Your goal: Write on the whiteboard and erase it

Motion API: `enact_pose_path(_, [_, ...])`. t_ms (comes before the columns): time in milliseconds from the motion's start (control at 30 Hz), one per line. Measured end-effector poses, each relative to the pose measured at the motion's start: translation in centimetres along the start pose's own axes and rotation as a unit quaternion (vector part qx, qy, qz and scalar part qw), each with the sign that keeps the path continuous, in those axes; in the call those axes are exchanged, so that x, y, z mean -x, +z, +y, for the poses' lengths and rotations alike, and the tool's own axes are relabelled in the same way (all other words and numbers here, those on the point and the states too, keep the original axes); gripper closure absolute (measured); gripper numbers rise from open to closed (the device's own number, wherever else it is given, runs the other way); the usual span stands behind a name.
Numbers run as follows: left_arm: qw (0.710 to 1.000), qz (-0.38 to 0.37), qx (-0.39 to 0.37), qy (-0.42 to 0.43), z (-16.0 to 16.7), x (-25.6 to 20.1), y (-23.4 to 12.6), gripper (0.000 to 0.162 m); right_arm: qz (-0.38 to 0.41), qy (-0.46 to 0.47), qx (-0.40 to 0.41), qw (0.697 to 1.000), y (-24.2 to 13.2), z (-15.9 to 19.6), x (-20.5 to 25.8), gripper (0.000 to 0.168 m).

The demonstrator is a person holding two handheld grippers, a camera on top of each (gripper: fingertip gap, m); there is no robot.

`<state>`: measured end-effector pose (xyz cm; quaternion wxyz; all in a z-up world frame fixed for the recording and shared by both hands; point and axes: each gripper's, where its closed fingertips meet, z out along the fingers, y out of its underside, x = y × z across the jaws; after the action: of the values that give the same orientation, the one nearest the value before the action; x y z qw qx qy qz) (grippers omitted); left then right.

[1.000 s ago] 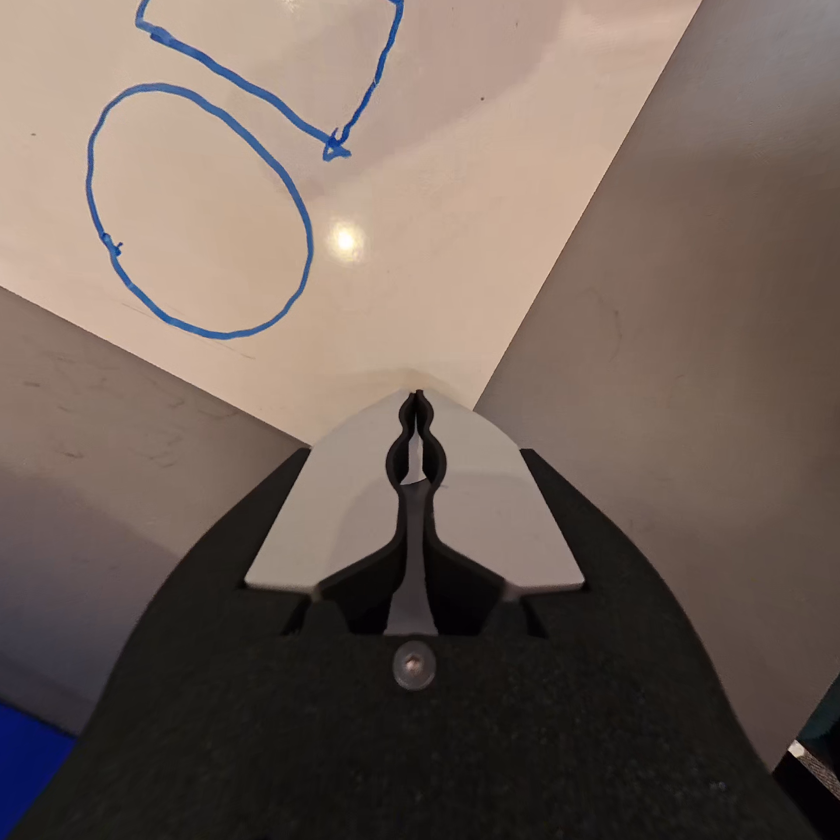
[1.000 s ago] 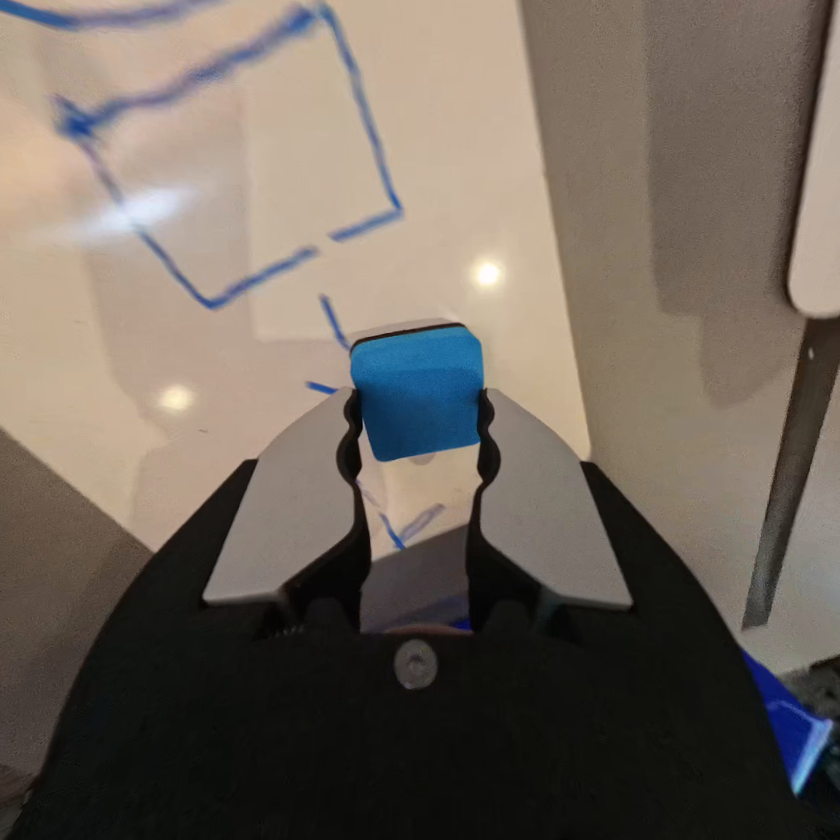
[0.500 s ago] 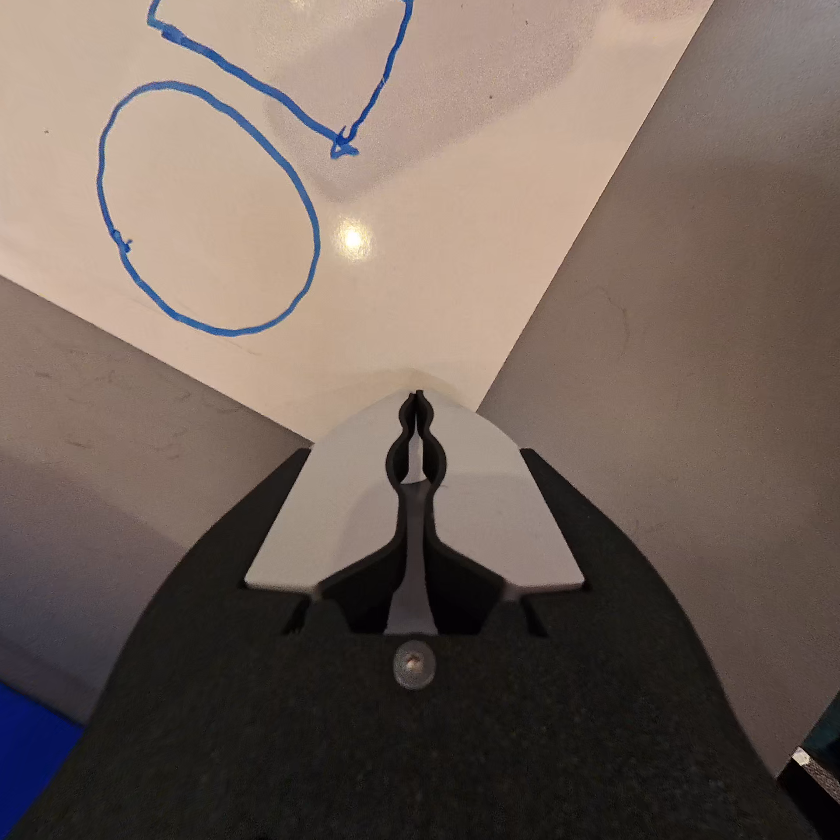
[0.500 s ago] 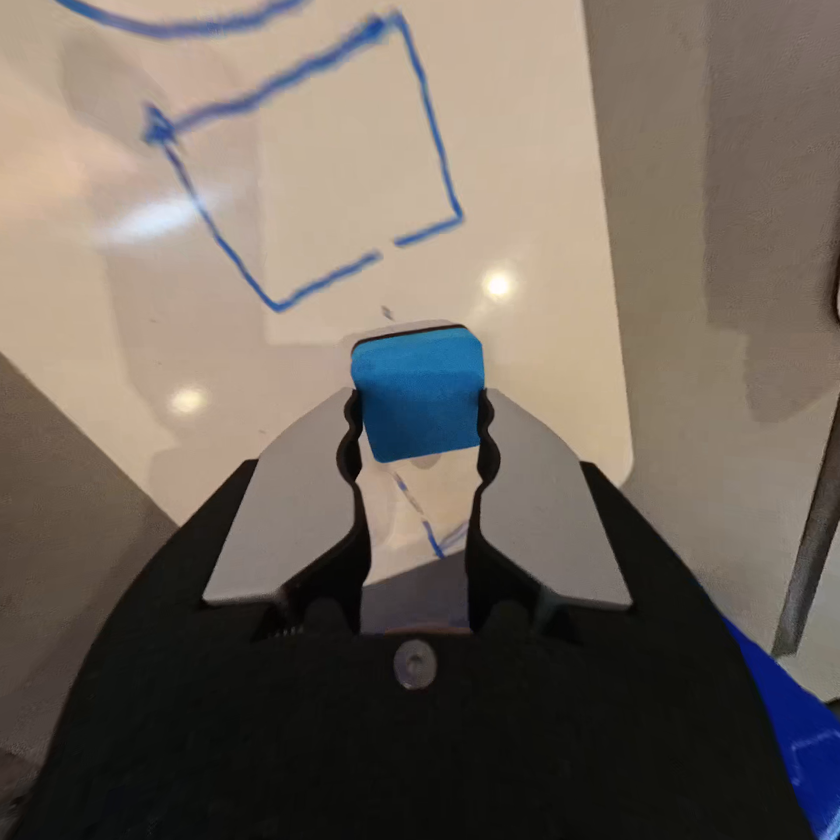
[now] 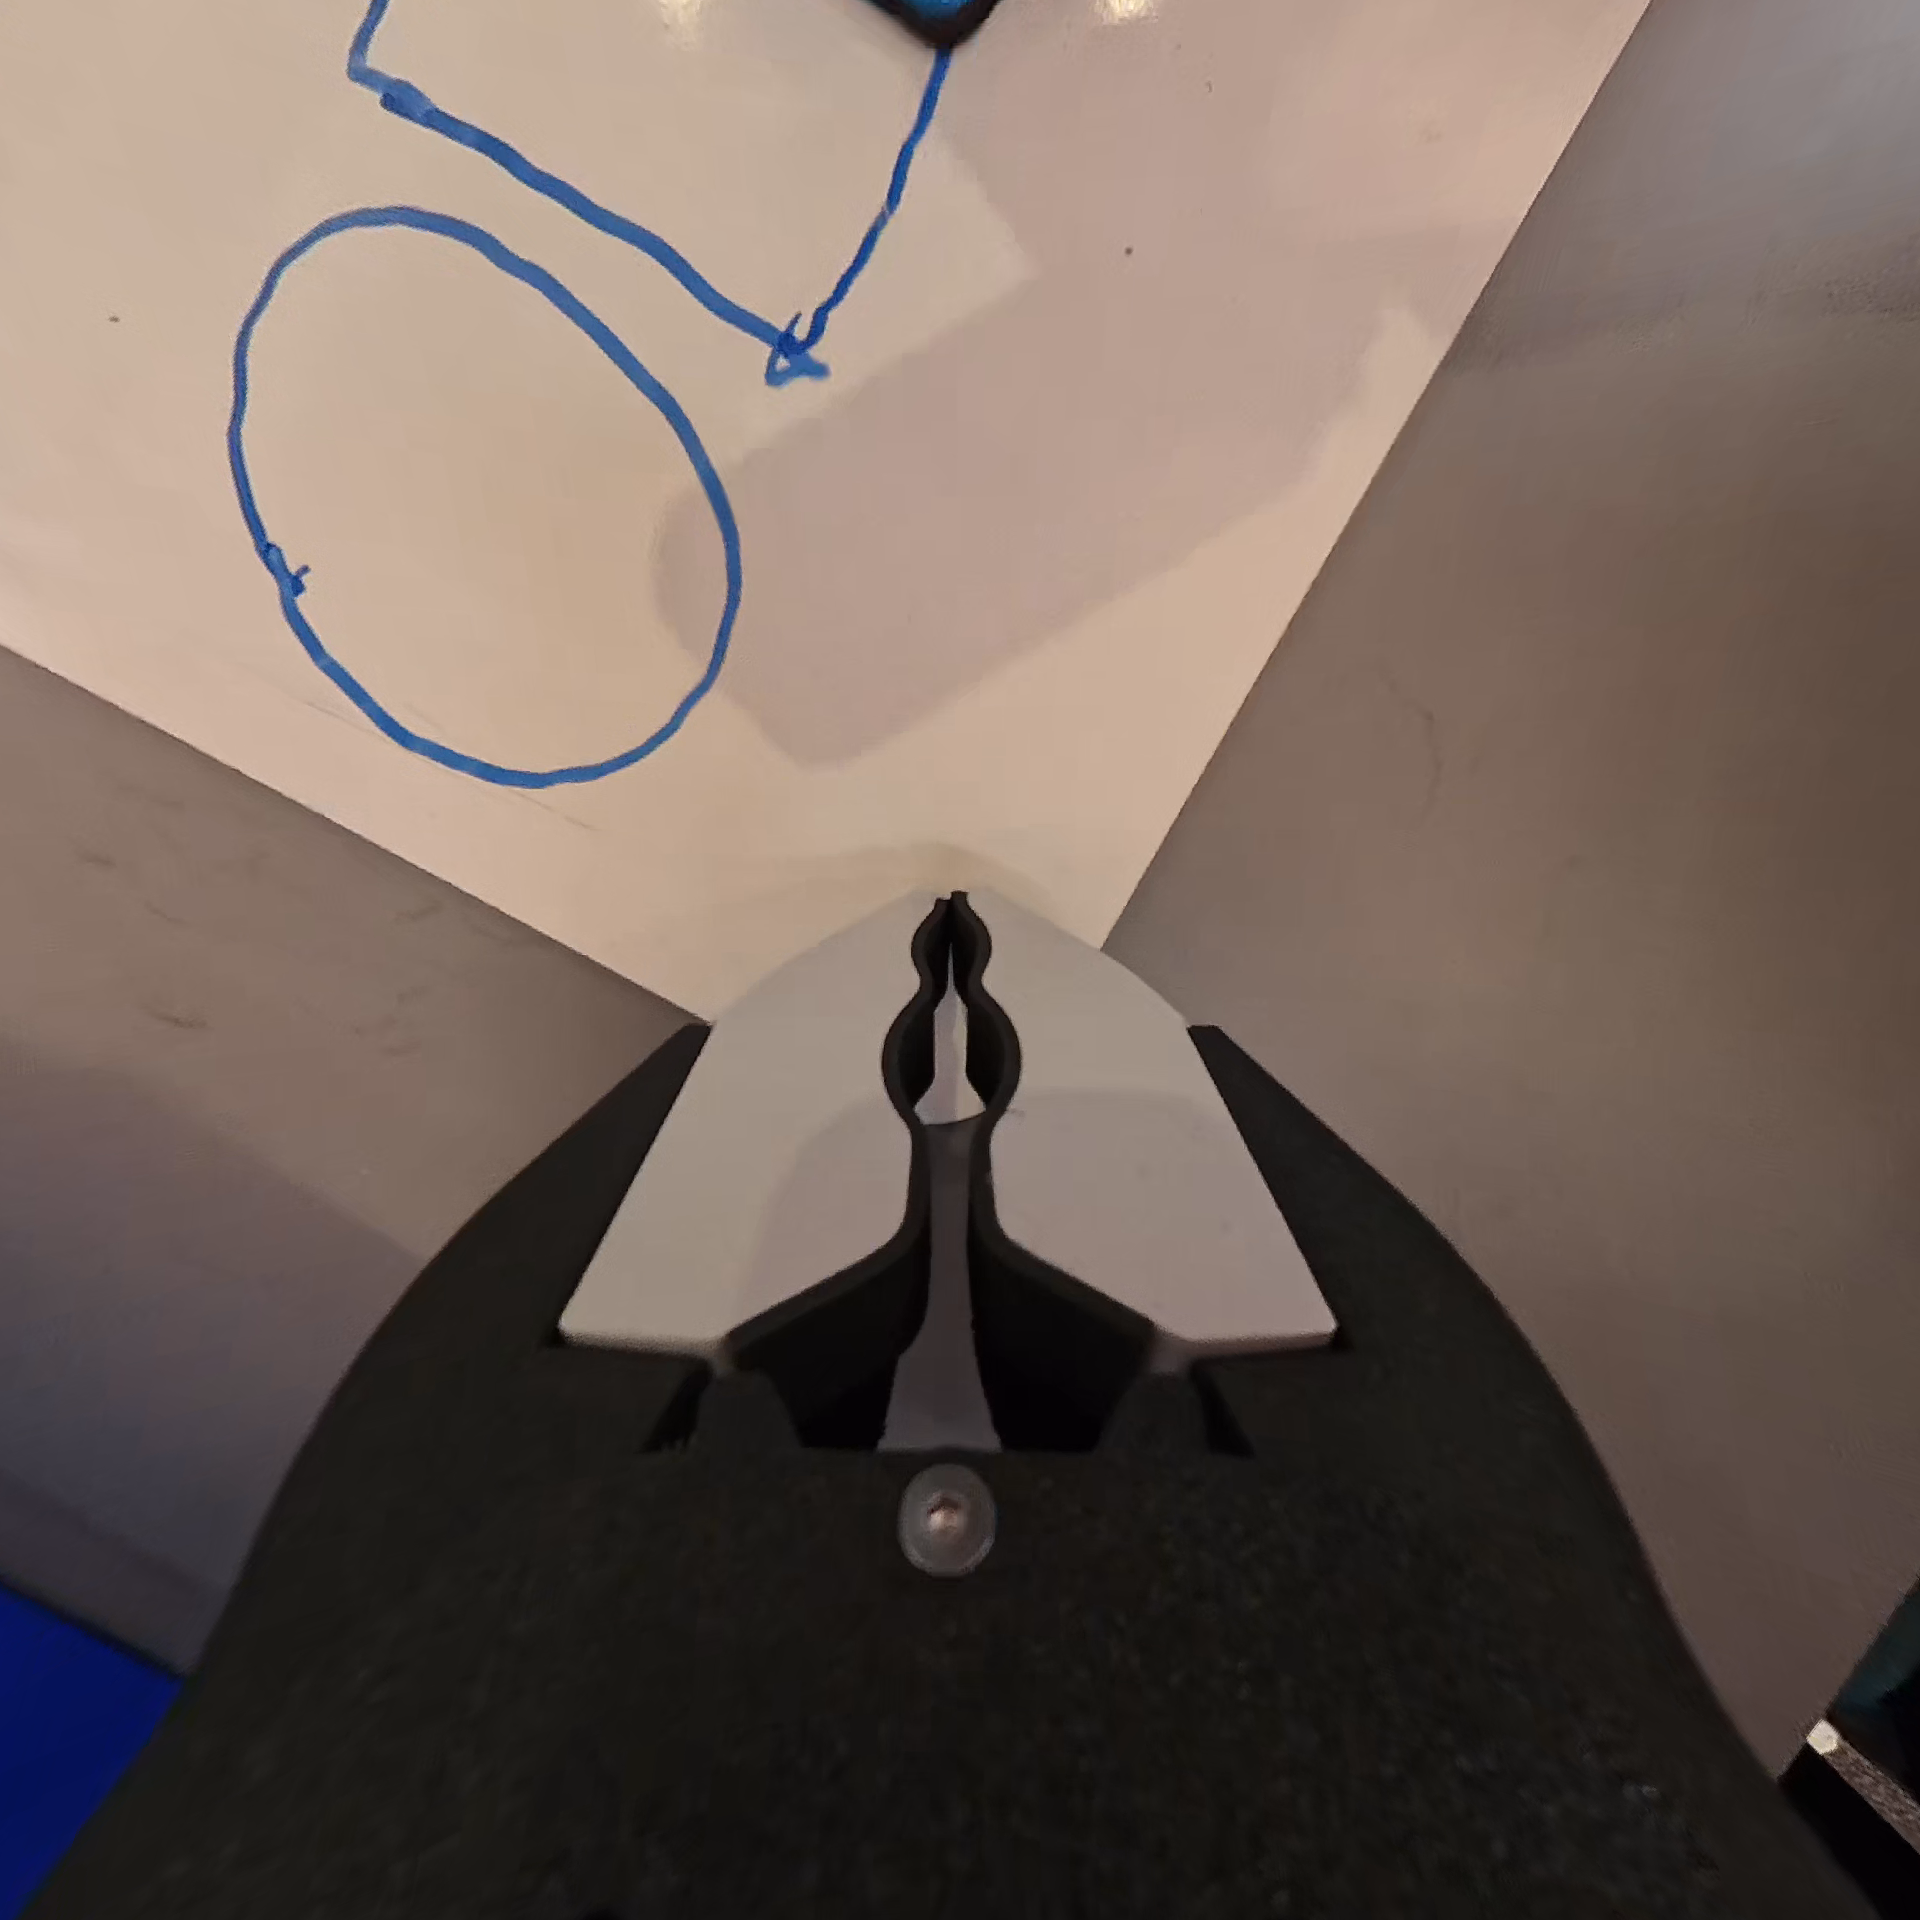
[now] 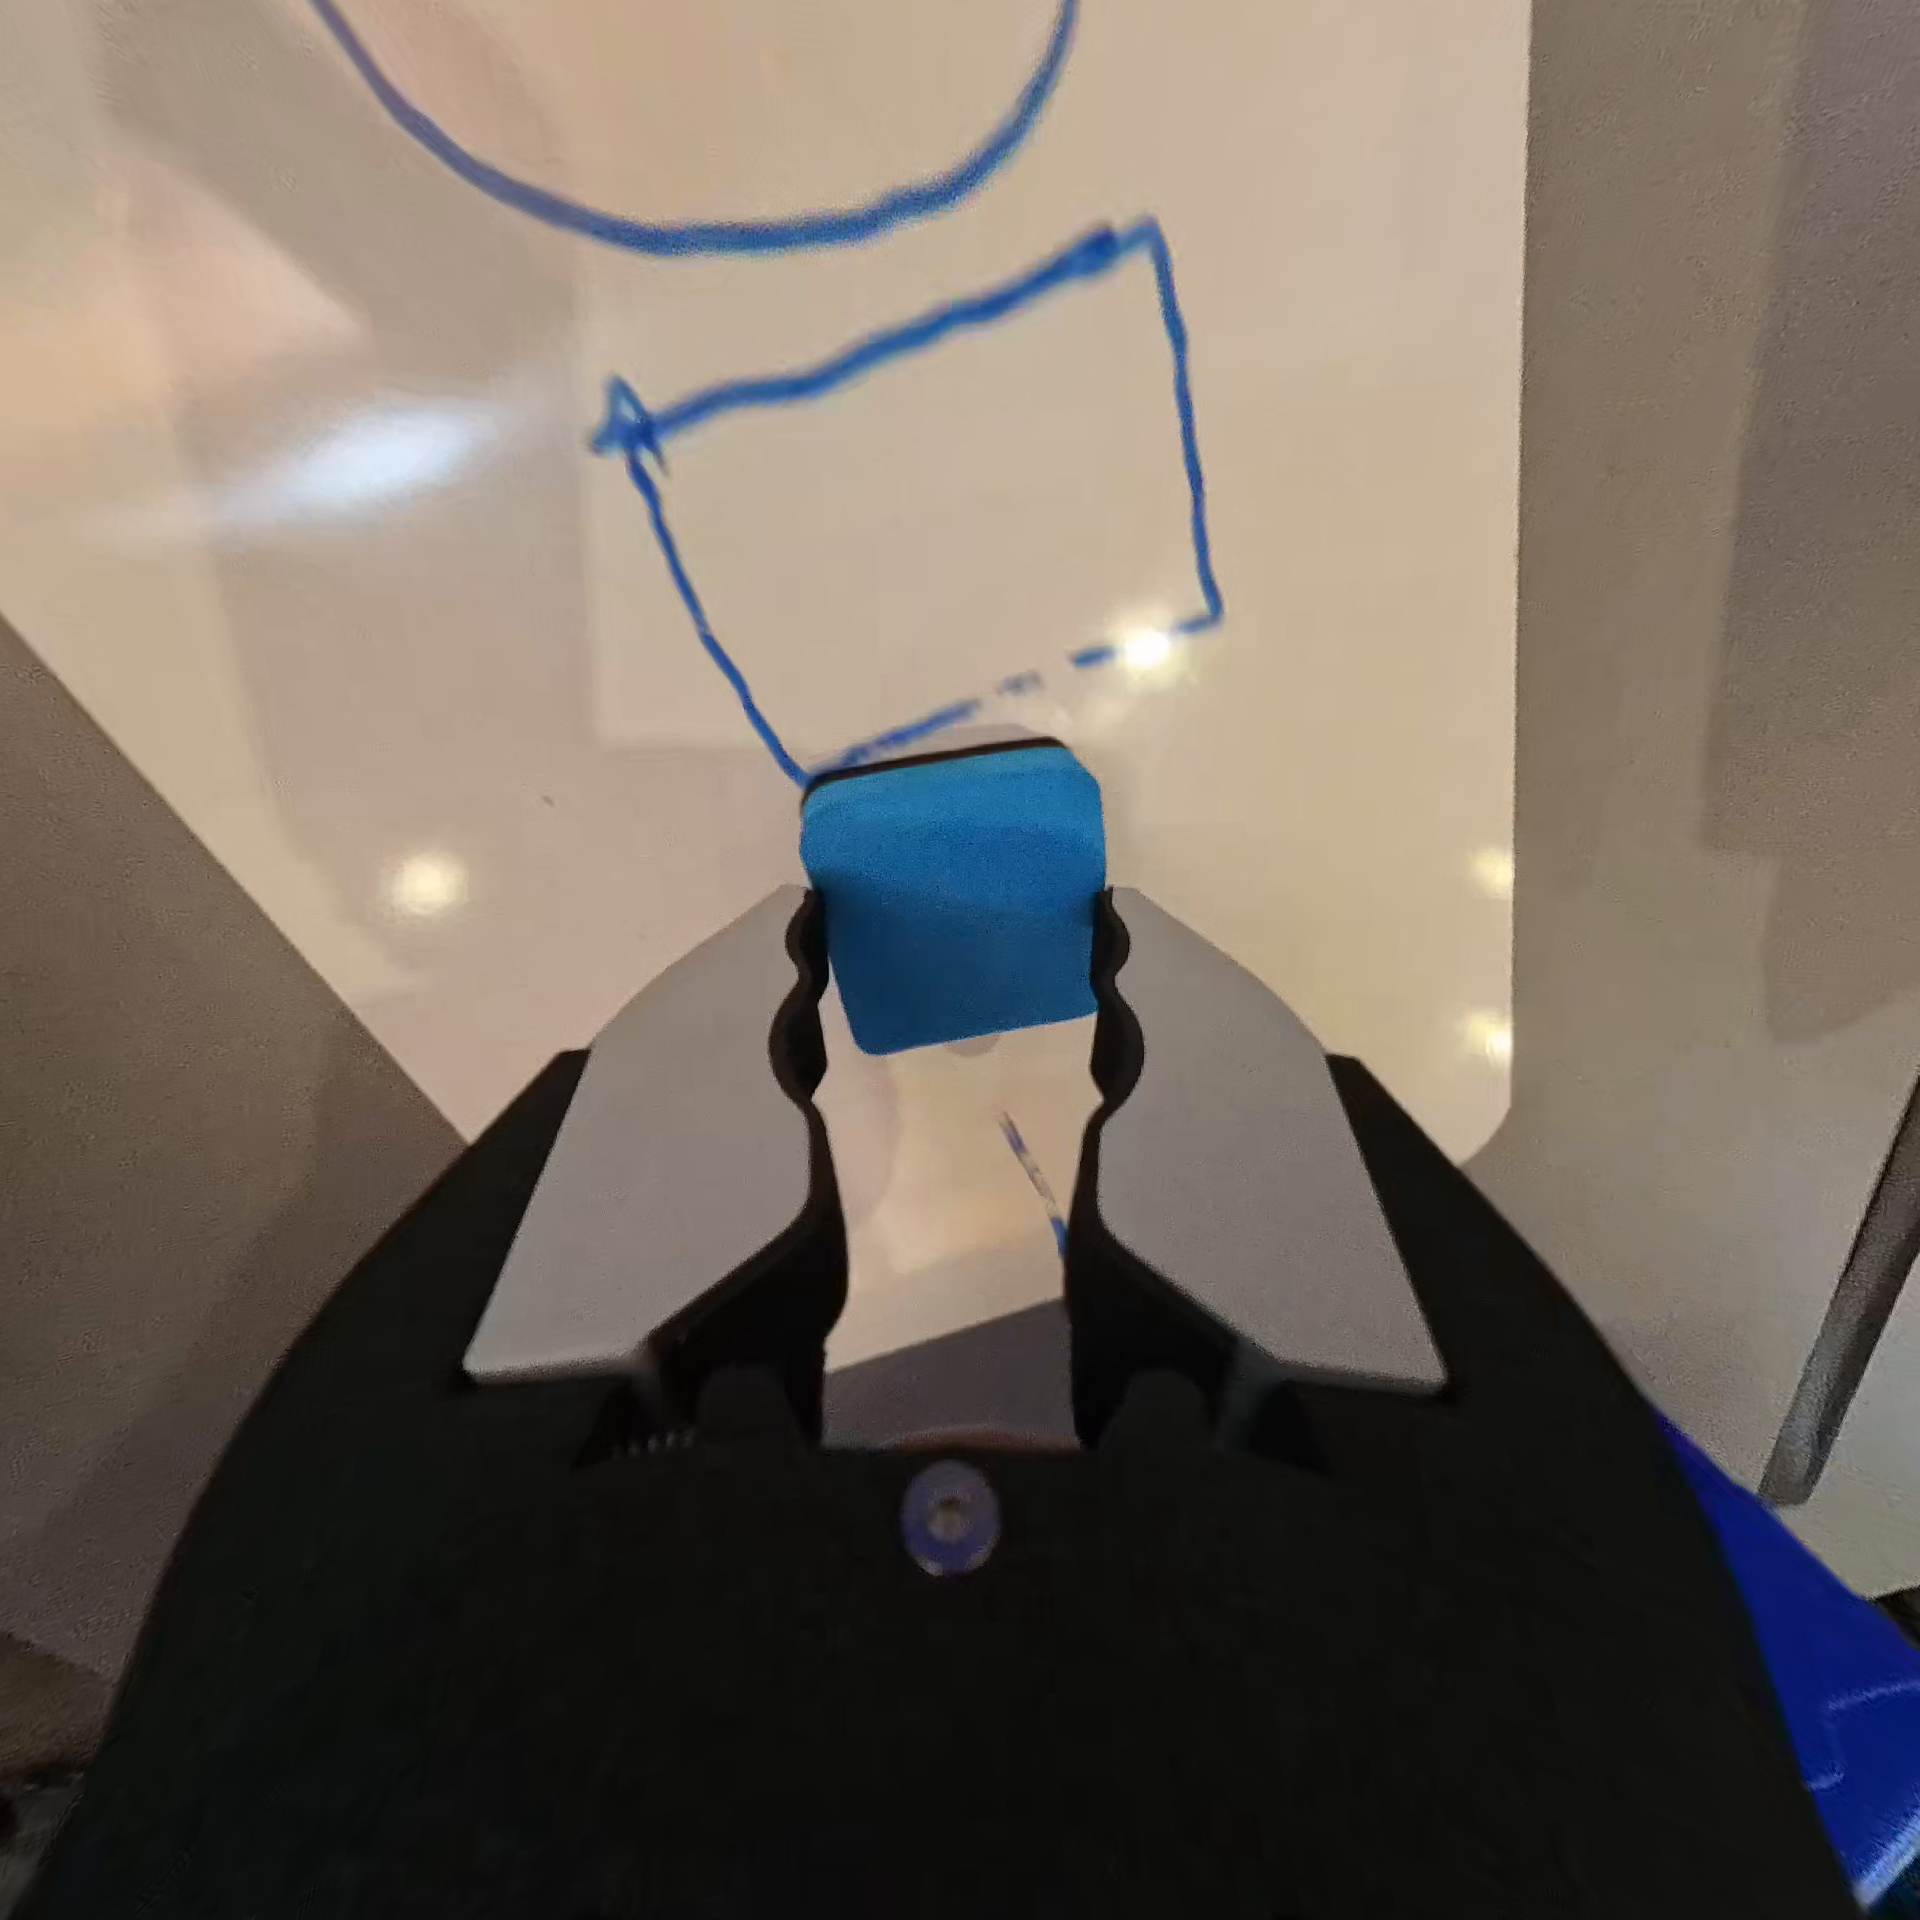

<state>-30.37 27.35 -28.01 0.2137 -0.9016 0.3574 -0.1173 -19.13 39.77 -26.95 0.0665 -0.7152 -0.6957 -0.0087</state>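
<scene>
A white whiteboard [image 5: 1039, 499] lies flat on a grey table. It bears a blue circle [image 5: 478, 499] and a blue square outline [image 6: 914, 520]. My right gripper [image 6: 951, 914] is shut on a blue foam eraser [image 6: 951, 904] and presses it on the board at the square's near corner; the square's near edge is partly wiped. The eraser's tip shows at the top edge of the left wrist view [image 5: 935, 12]. My left gripper [image 5: 954, 909] is shut and empty, with its tips at the whiteboard's near corner. A short blue stroke [image 6: 1034, 1179] shows between my right fingers.
The grey table [image 5: 1558, 831] surrounds the board. A blue object [image 6: 1787, 1621] lies at the right wrist view's lower right, and a blue patch [image 5: 62, 1704] at the left wrist view's lower left. A grey metal bar [image 6: 1860, 1299] stands at the right.
My right gripper has moved the eraser up the board to the square's near corner, wiping away strokes below the square and part of its near edge. My left gripper has stayed still.
</scene>
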Motion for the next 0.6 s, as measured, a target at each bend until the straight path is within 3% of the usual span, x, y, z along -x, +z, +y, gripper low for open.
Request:
enact_pose_path(167, [1.0,-0.001,-0.006,0.002,0.0,-0.2,0.0,0.162,0.007,0.126,0.044,0.991,-0.3,9.8,-4.6,0.119])
enact_pose_path(233, [1.0,0.003,-0.007,0.001,0.2,-0.3,-0.1,0.162,0.018,0.121,0.038,0.992,-0.3,9.3,-4.0,0.119])
enact_pose_path(367, [1.0,-0.002,0.001,0.004,0.1,-0.2,0.0,0.162,0.012,0.041,0.02,0.999,-0.3,3.8,0.0,0.12])
enact_pose_path(433, [1.0,-0.007,0.004,0.007,0.0,-0.2,0.0,0.162,0.012,0.061,0.033,0.998,-0.4,5.6,-0.5,0.12])
enact_pose_path(533, [1.0,-0.009,0.0,0.009,0.0,-0.3,0.0,0.162,0.011,0.149,0.055,0.987,-0.6,11.7,-3.3,0.12])
enact_pose_path(600, [1.0,-0.003,-0.004,0.006,0.1,-0.5,0.0,0.162,0.013,0.165,0.048,0.985,-0.6,12.3,-3.6,0.119])
